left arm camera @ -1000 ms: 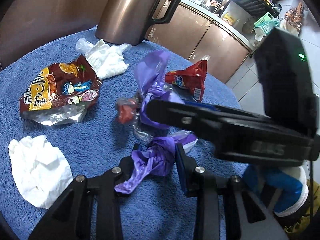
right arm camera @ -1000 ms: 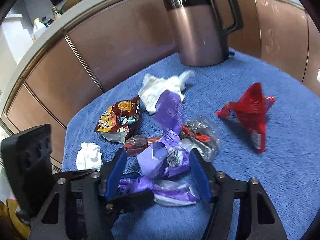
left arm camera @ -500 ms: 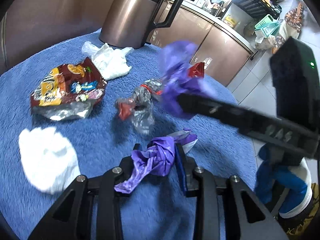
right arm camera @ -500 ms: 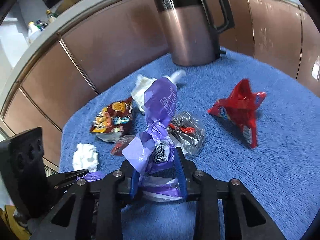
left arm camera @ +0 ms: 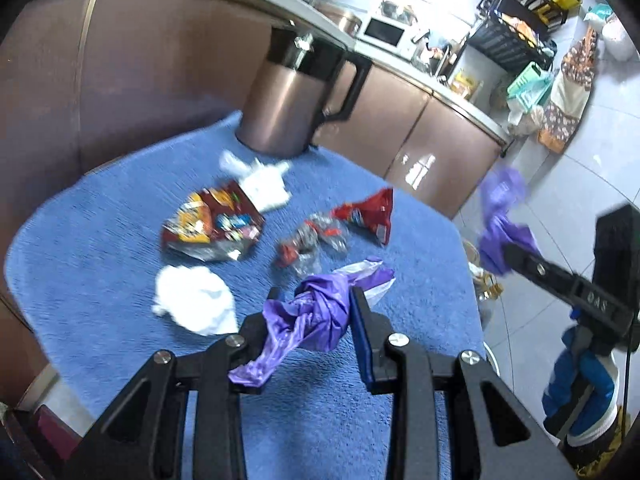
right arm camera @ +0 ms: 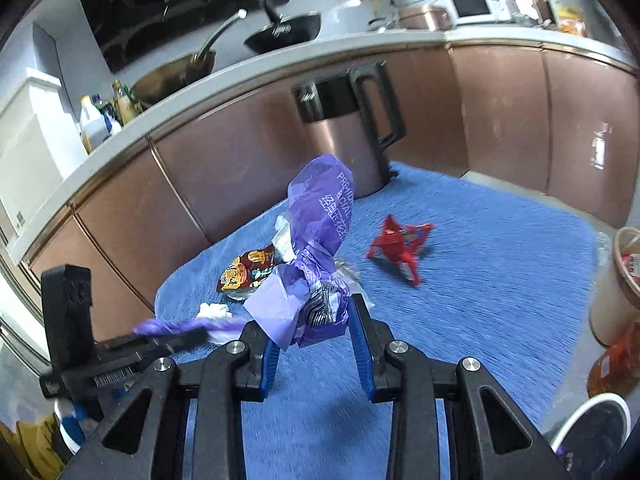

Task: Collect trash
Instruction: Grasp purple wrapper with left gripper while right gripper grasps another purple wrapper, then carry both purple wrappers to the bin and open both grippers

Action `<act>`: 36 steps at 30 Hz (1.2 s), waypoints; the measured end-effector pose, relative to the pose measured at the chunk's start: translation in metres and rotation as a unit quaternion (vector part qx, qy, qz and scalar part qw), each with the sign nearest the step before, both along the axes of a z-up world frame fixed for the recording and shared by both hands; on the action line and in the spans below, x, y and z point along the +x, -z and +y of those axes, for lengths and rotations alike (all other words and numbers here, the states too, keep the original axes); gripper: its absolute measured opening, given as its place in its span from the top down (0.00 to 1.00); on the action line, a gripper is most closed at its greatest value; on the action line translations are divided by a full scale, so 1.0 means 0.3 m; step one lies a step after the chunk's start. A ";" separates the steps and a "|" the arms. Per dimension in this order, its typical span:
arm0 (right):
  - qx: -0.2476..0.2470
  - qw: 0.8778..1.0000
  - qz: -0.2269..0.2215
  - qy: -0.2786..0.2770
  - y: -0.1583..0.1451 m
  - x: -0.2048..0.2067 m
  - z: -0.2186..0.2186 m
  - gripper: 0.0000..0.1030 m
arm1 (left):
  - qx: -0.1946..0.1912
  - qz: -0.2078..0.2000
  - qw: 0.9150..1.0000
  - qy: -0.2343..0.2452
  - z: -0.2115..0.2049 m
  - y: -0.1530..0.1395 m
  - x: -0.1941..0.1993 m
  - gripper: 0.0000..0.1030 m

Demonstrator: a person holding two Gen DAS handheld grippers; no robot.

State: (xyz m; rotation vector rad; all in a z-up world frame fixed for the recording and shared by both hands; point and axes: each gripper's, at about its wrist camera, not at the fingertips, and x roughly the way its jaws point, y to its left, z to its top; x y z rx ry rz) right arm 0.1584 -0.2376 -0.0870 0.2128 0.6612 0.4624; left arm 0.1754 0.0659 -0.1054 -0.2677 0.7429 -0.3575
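Observation:
My left gripper (left arm camera: pixel 314 306) is shut on a crumpled purple plastic bag (left arm camera: pixel 316 316), held above the blue towel-covered table (left arm camera: pixel 100 240). My right gripper (right arm camera: pixel 310 320) is shut on a purple printed wrapper (right arm camera: pixel 320 232) and holds it up in the air; it also shows in the left wrist view (left arm camera: pixel 500 224), off the table's right edge. On the table lie a brown snack bag (left arm camera: pixel 212 228), a red wrapper (left arm camera: pixel 368 214), a clear crumpled wrapper (left arm camera: pixel 308 246) and two white tissues (left arm camera: pixel 192 298) (left arm camera: pixel 264 184).
A copper kettle (left arm camera: pixel 288 96) stands at the table's far edge. Brown cabinets run behind. A cream bin (right arm camera: pixel 616 284) and a white-rimmed container (right arm camera: pixel 592 428) stand to the right of the table. Tiled floor lies beyond the right edge.
Both grippers have risen and pulled back from the table. The right gripper closed on the purple wrapper and carried it up and rightward off the table's edge. The left still holds its purple bag.

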 end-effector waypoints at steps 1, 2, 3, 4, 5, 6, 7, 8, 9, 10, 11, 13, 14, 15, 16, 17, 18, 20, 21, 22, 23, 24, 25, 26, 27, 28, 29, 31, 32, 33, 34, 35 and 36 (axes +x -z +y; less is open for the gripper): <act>0.004 1.000 -0.003 0.006 -0.006 -0.024 -0.014 0.71 | 0.002 -0.005 1.000 -0.005 0.008 -0.015 -0.014 0.70; 0.007 1.000 -0.006 0.012 -0.012 -0.043 -0.028 0.71 | 0.002 -0.009 1.000 -0.009 0.015 -0.029 -0.026 0.70; 0.010 1.000 -0.011 0.020 -0.019 -0.072 -0.050 0.71 | 0.002 -0.013 1.000 -0.014 0.025 -0.047 -0.040 0.70; 0.012 0.999 -0.014 0.026 -0.026 -0.092 -0.067 0.71 | 0.002 -0.018 1.000 -0.018 0.032 -0.065 -0.052 0.70; 0.015 0.999 -0.017 0.032 -0.031 -0.113 -0.085 0.71 | 0.002 -0.022 1.000 -0.020 0.035 -0.079 -0.061 0.70; 0.019 0.999 -0.020 0.039 -0.036 -0.136 -0.105 0.71 | 0.004 -0.029 0.999 -0.024 0.040 -0.102 -0.076 0.70; 0.022 0.999 -0.023 0.043 -0.040 -0.157 -0.131 0.71 | 0.005 -0.035 0.999 -0.027 0.045 -0.121 -0.088 0.70; 0.024 0.998 -0.026 0.048 -0.047 -0.177 -0.145 0.71 | 0.006 -0.041 0.999 -0.029 0.047 -0.141 -0.100 0.70; 0.026 0.998 -0.030 0.053 -0.053 -0.194 -0.159 0.71 | 0.007 -0.049 0.998 -0.031 0.047 -0.165 -0.112 0.70; 0.027 0.997 -0.034 0.060 -0.061 -0.217 -0.179 0.71 | 0.008 -0.055 0.998 -0.032 0.043 -0.186 -0.123 0.70; 0.027 0.997 -0.038 0.065 -0.065 -0.230 -0.189 0.71 | 0.009 -0.061 0.998 -0.034 0.038 -0.206 -0.132 0.70; 0.029 0.995 -0.047 0.077 -0.079 -0.270 -0.218 0.71 | 0.010 -0.071 0.997 -0.036 0.025 -0.242 -0.147 0.70; 0.029 0.995 -0.051 0.083 -0.084 -0.286 -0.233 0.71 | 0.011 -0.075 0.996 -0.036 0.017 -0.257 -0.153 0.70; 0.030 0.994 -0.054 0.090 -0.089 -0.304 -0.250 0.71 | 0.011 -0.078 0.996 -0.037 0.008 -0.272 -0.158 0.70; 0.032 0.993 -0.058 0.098 -0.091 -0.328 -0.278 0.71 | 0.009 -0.080 0.996 -0.036 -0.004 -0.284 -0.160 0.70; 0.034 0.992 -0.060 0.105 -0.092 -0.343 -0.297 0.71 | 0.008 -0.080 0.996 -0.034 -0.015 -0.291 -0.160 0.70; 0.035 0.991 -0.063 0.116 -0.091 -0.362 -0.326 0.71 | 0.008 -0.080 0.996 -0.031 -0.033 -0.300 -0.161 0.70; 0.036 0.988 -0.067 0.136 -0.086 -0.390 -0.373 0.71 | 0.012 -0.079 0.997 -0.023 -0.077 -0.313 -0.155 0.70; 0.035 0.986 -0.068 0.146 -0.081 -0.405 -0.399 0.71 | 0.014 -0.076 0.997 -0.015 -0.108 -0.318 -0.147 0.70; 0.033 0.984 -0.069 0.161 -0.074 -0.421 -0.433 0.71 | 0.015 -0.073 0.997 -0.006 -0.142 -0.319 -0.136 0.70; 0.029 0.982 -0.069 0.174 -0.067 -0.431 -0.460 0.71 | 0.019 -0.069 0.997 0.003 -0.179 -0.319 -0.126 0.70; 0.026 0.980 -0.068 0.187 -0.057 -0.443 -0.488 0.71 | 0.024 -0.064 0.998 0.016 -0.227 -0.315 -0.109 0.70; 0.022 0.976 -0.065 0.207 -0.041 -0.455 -0.529 0.71 | 0.031 -0.059 0.997 0.029 -0.275 -0.309 -0.097 0.70; 0.018 0.973 -0.060 0.224 -0.026 -0.461 -0.561 0.71 | 0.037 -0.054 0.997 0.042 -0.322 -0.303 -0.086 0.70; 0.011 0.967 -0.053 0.247 -0.002 -0.468 -0.598 0.71 | 0.044 -0.049 0.996 0.058 -0.380 -0.294 -0.072 0.70; 0.008 0.964 -0.048 0.260 0.015 -0.477 -0.627 0.71 | 0.050 -0.043 0.995 0.073 -0.434 -0.284 -0.060 0.70; 0.006 0.960 -0.040 0.277 0.037 -0.482 -0.660 0.71 | 0.057 -0.038 0.994 0.090 -0.493 -0.272 -0.049 0.70; 0.008 0.951 -0.022 0.308 0.090 -0.498 -0.728 0.71 | 0.069 -0.026 0.990 0.123 -0.618 -0.247 -0.033 0.70; 0.009 0.948 -0.014 0.319 0.111 -0.503 -0.759 0.71 | 0.074 -0.020 0.987 0.141 -0.680 -0.233 -0.026 0.70; 0.009 0.944 -0.006 0.330 0.132 -0.509 -0.784 0.71 | 0.079 -0.014 0.984 0.160 -0.748 -0.220 -0.018 0.70; 0.009 0.939 0.004 0.343 0.160 -0.516 -0.813 0.71 | 0.083 -0.010 0.981 0.176 -0.805 -0.208 -0.014 0.70; 0.009 0.937 0.010 0.350 0.176 -0.521 -0.830 0.71 | 0.089 -0.006 0.977 0.192 -0.867 -0.193 -0.011 0.70; 0.010 0.933 0.020 0.360 0.201 -0.522 -0.857 0.71 | 0.095 -0.001 0.974 0.208 -0.930 -0.178 -0.011 0.70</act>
